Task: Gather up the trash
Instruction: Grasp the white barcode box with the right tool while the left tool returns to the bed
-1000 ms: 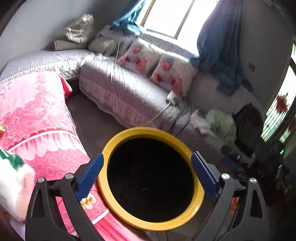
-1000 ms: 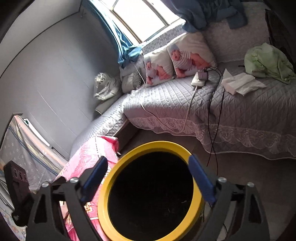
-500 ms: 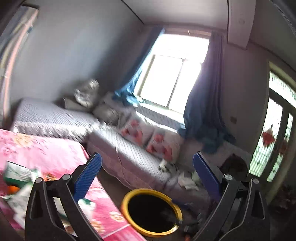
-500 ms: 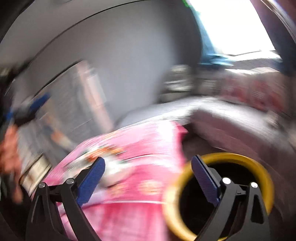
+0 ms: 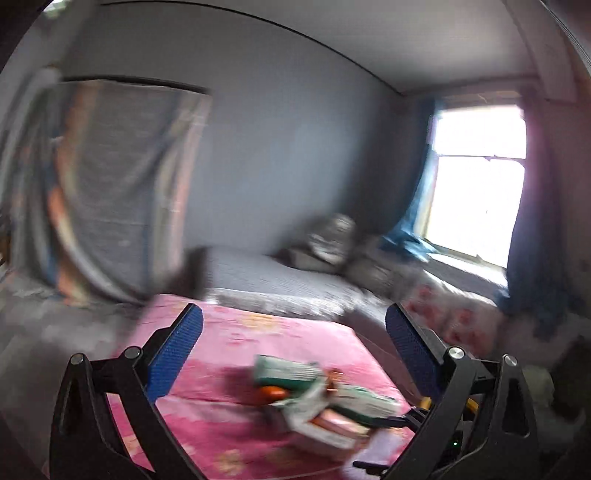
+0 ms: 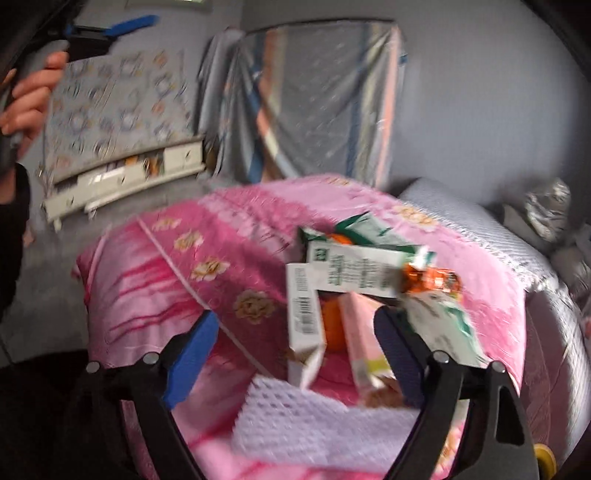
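A pile of trash lies on a table under a pink flowered cloth: white and green cartons, a pink box, an orange wrapper and an orange fruit. My right gripper is open and empty, low over the near edge of the pile. The left wrist view shows the same pile lower right. My left gripper is open and empty, high above the cloth. It shows at top left of the right wrist view, in a hand. A sliver of the yellow bin rim shows bottom right.
A grey quilted sofa runs along the wall behind the table, with a silver bag on it. A cloth-draped cabinet stands behind the table. A white mesh cloth lies at the table's near edge. A window is at the right.
Both grippers have swung up and away from the yellow bin toward the pink table. The trash pile has come into both views. Both stay open and empty.
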A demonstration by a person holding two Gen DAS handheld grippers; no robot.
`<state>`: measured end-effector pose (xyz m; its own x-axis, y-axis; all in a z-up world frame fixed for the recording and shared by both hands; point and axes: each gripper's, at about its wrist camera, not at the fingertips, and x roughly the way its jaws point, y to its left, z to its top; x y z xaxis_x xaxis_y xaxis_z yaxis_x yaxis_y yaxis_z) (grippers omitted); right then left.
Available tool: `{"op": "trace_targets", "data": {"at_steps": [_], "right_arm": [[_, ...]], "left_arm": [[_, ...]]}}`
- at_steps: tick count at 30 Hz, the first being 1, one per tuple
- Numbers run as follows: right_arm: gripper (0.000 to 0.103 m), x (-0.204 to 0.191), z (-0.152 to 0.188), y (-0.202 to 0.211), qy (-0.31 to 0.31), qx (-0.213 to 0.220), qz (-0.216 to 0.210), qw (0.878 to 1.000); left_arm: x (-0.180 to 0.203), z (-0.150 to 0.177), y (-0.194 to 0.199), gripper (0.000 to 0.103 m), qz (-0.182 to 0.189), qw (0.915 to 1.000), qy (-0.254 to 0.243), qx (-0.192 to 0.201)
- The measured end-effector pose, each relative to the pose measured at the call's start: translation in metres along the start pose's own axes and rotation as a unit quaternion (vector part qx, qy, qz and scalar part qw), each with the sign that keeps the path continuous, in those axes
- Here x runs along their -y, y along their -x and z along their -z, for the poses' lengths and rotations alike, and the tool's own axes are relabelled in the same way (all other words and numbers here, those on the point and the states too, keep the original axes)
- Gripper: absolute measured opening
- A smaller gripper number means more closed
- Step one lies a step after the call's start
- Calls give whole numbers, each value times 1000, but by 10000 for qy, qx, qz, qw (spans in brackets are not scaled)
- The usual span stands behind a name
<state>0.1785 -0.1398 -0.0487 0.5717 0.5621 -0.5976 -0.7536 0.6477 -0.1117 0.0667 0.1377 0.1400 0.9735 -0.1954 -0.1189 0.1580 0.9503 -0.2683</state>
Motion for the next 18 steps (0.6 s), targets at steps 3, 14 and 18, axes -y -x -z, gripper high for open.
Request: {"op": "trace_targets", "data": {"at_steps": [3, 14, 18], "right_arm": [[75, -5, -2, -25, 48, -315, 38, 9995], [48, -2, -1, -84, 5, -1088, 82, 9940], [27, 3, -2, -89, -170, -1129, 79, 9934]], "left_arm": [[-51, 7, 37, 95, -340, 9976, 548, 234], [-129, 99, 0, 95, -1074, 9858, 899, -922], [-118, 127, -49, 95, -541, 9816, 836, -1628]]}}
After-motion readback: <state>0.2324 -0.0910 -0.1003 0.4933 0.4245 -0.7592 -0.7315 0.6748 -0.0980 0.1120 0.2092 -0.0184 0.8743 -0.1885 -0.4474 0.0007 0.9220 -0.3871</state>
